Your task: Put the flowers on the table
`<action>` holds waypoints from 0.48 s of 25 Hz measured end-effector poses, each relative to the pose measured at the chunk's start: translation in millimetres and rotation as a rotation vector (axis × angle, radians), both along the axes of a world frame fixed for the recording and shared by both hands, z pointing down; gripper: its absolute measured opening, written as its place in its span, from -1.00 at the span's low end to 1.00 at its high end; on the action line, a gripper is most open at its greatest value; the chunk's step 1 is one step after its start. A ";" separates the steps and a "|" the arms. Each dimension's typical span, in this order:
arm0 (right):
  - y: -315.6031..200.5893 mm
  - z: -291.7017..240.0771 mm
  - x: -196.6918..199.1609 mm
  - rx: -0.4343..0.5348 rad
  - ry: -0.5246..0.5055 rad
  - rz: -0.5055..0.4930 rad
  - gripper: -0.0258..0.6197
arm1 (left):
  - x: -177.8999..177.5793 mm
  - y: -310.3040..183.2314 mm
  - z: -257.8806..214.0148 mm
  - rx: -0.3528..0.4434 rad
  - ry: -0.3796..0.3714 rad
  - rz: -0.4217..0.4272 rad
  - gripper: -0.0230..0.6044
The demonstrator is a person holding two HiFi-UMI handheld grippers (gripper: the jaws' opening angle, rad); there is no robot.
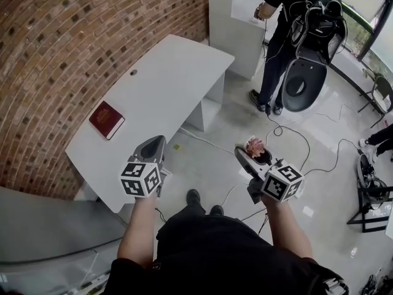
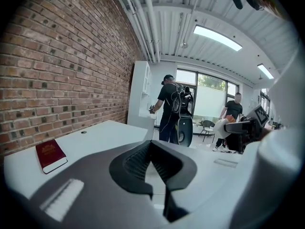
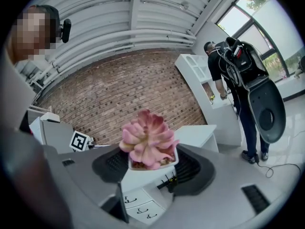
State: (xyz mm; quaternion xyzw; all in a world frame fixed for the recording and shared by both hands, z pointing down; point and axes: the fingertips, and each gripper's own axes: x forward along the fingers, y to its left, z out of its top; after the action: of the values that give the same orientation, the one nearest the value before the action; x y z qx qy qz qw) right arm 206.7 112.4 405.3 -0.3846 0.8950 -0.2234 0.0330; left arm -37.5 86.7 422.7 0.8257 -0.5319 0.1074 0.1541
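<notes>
Presently the flowers (image 3: 148, 138), a pink rosette in a small white pot (image 3: 143, 173), are clamped between the jaws of the right hand-held gripper (image 1: 253, 157) and are carried above the floor (image 1: 215, 171), clear of the worktop (image 1: 166, 78). The pot is held upright with the rosette facing upward; no marked long axis is shown by so squat a thing. The worktop is found ahead and to the left of that gripper, its long side running away along the brick wall, with a red book (image 1: 107, 120) lying near its close end. The left hand-held gripper (image 1: 155, 147) is nearer the worktop's edge, but its jaws are closed together on nothing.
</notes>
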 end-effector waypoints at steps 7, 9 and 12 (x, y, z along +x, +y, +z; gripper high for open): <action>-52.5 11.9 -1.6 -0.029 0.045 0.046 -0.08 | -3.1 -62.5 11.5 0.000 0.077 0.024 -0.89; -73.7 13.8 -10.2 -0.033 0.057 0.045 -0.08 | -10.4 -86.7 12.0 0.009 0.087 0.025 -0.89; -115.7 6.1 -17.3 -0.021 0.079 0.050 -0.08 | -13.9 -132.8 9.0 0.031 0.117 0.030 -0.89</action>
State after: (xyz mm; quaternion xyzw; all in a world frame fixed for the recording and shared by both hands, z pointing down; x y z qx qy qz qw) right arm 189.3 -3.3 411.3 -0.4156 0.8834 -0.2167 -0.0009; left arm -51.3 -46.1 431.8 0.8407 -0.5112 0.0530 0.1708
